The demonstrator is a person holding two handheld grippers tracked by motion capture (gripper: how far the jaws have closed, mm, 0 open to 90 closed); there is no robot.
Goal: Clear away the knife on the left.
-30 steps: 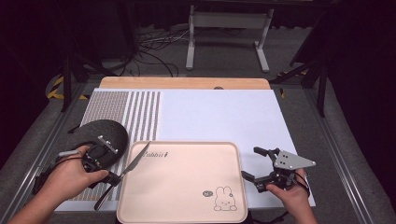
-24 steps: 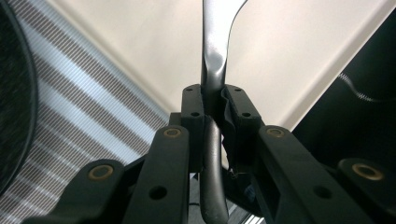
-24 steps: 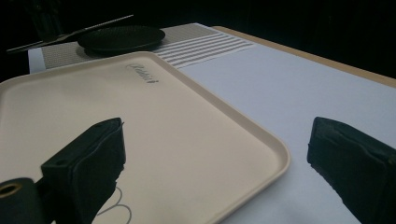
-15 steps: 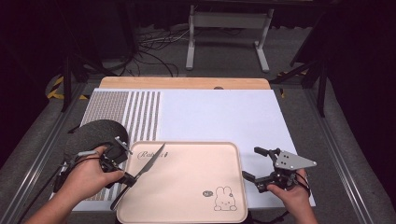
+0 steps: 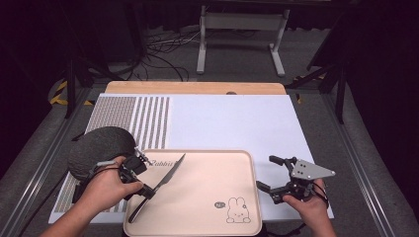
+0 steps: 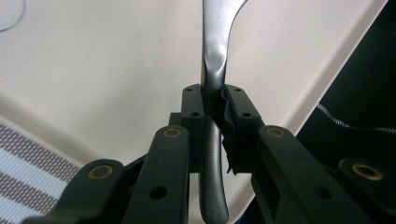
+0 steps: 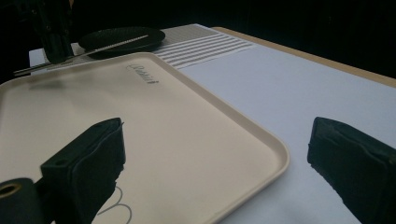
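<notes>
A dark metal knife (image 5: 173, 171) hangs over the left part of the beige tray (image 5: 207, 197), its blade pointing to the far right. My left gripper (image 5: 147, 191) is shut on its handle. In the left gripper view both jaws clamp the knife (image 6: 215, 60) above the tray (image 6: 116, 70). My right gripper (image 5: 266, 172) is open and holds nothing, just off the tray's right edge over the white mat. The right gripper view looks between its spread jaws (image 7: 217, 140) across the tray (image 7: 187, 116) to the knife (image 7: 93, 49) and the left gripper (image 7: 51, 37).
A black plate (image 5: 101, 147) lies on the striped mat to the left of the tray, partly behind my left hand; it is also seen as a plate (image 7: 121, 37) beyond the tray. The tray has a rabbit drawing (image 5: 234, 210) near its front. White mat (image 5: 232, 123) stretches beyond.
My left gripper has carried the knife rightwards from beside the plate to over the tray's left part. The right gripper has stayed put.
</notes>
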